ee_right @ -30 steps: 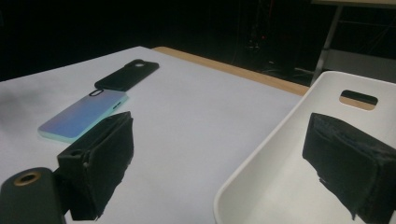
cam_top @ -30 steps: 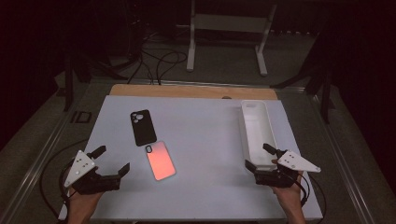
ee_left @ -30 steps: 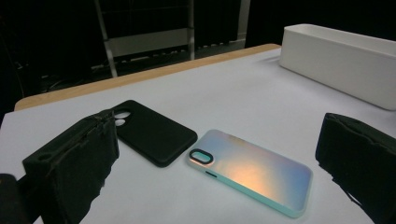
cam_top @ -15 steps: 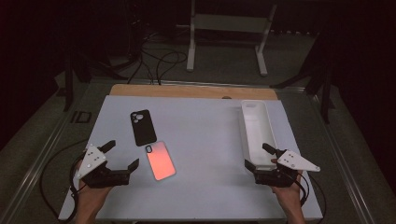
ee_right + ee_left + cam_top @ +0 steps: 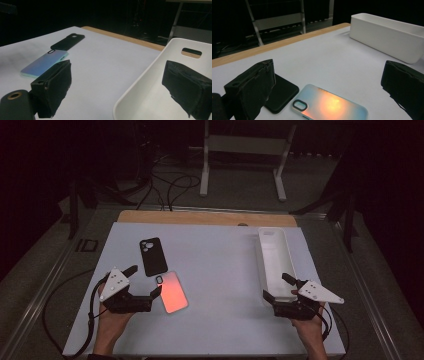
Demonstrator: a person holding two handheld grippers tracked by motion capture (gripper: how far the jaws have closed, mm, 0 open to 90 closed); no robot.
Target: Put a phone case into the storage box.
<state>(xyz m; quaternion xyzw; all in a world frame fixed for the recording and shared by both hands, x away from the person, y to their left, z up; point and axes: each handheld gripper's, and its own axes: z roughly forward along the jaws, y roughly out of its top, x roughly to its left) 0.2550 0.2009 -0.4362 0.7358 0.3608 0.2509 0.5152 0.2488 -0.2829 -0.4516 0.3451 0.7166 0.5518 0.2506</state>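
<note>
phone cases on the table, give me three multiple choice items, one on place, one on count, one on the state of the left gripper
1. Where does the white bin stand?
A. on the table's right side
B. on the table's left side
C. on the floor

2. How many phone cases lie on the table?
A. one
B. two
C. four

3. How is the left gripper?
A. shut on the black case
B. shut on the bin
C. open, holding nothing

Answers: 1 A, the high view shows it near the right gripper. 2 B, a black case and an orange case. 3 C, the left gripper view shows its jaws wide apart, the orange case lying between them.
</note>
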